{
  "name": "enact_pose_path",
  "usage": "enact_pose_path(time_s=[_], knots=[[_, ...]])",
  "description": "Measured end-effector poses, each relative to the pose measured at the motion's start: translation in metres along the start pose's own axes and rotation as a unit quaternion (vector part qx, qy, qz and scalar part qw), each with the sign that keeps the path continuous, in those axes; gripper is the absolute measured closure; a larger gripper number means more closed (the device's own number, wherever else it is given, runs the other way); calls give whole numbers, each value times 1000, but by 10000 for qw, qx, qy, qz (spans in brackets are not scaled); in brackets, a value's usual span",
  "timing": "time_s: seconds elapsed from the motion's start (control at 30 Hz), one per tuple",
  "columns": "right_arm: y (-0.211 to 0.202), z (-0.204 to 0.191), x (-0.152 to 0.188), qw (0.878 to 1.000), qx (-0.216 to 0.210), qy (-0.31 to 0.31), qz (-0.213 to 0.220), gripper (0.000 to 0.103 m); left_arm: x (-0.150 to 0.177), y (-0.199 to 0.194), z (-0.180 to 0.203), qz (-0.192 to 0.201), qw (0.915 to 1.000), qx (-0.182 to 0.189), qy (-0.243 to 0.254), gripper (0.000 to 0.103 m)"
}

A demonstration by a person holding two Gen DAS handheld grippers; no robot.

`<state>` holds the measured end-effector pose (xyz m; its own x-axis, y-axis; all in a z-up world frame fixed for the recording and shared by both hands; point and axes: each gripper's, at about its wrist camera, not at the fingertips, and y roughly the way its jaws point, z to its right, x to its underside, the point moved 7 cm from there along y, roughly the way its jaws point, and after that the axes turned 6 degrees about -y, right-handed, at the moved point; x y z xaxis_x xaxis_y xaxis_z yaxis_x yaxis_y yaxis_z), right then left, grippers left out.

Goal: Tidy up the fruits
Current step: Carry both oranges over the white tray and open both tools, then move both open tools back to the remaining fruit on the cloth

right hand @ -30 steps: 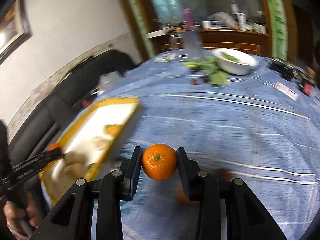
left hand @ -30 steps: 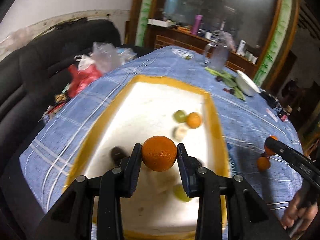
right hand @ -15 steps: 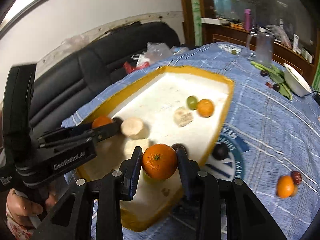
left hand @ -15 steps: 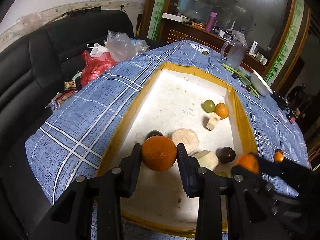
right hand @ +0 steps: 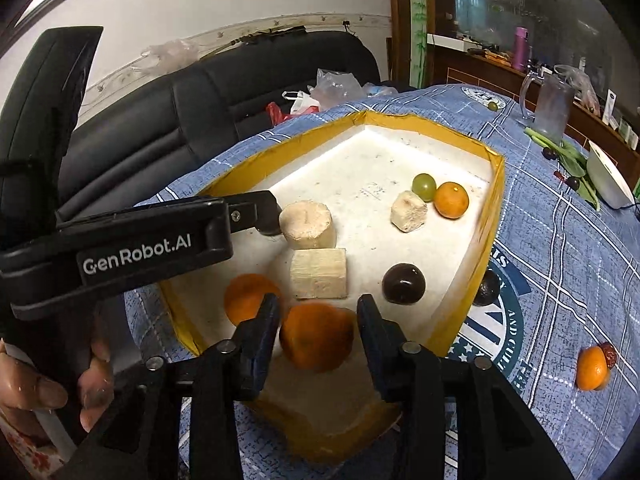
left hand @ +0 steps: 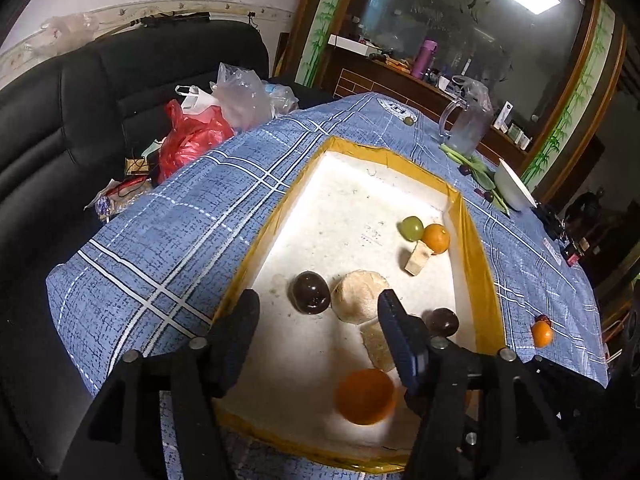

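Orange (left hand: 365, 397) lies blurred on the foam tray (left hand: 276, 220) floor in the left wrist view; the left gripper (left hand: 316, 336), which held it a second ago, has just opened and stands empty. Right wrist view: the right gripper (right hand: 316, 330) has just been opening, its orange (right hand: 316, 338) blurred, apparently dropping free over the tray. Both appear delivered.

Setting: a lived-in home dining or living room. Indicators: a table under a blue plaid tablecloth (left hand: 168, 240), a black leather sofa (left hand: 80, 112) holding plastic shopping bags (left hand: 208, 120), a wooden sideboard (left hand: 384, 80) carrying a purple flask (left hand: 424, 52), a lidded glass pitcher (left hand: 466, 124), and a white bowl (left hand: 514, 190) beside greens.
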<state>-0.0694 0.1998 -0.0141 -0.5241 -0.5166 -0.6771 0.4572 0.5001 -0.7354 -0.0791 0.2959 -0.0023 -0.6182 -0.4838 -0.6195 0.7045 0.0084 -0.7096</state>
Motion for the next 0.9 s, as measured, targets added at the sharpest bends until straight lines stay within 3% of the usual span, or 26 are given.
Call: enact_pose_path(time_s=[0.2, 0.43, 0.7, 0.9], knots=[[-17, 10, 4, 9998, 74, 133, 141, 47, 0, -11, 10, 154, 9993, -207, 260, 34], [-50, 39, 12, 9978, 256, 459, 409, 44, 3, -36, 44, 526, 9937, -429, 894, 27], [-83, 94, 36, 9907, 461, 1131, 598, 44, 9, -41, 79, 530, 9901, -358, 1253, 26], [-115, 152, 68, 9808, 988, 1559, 630, 44, 14, -45, 100, 530, 9894, -128, 1347, 26]])
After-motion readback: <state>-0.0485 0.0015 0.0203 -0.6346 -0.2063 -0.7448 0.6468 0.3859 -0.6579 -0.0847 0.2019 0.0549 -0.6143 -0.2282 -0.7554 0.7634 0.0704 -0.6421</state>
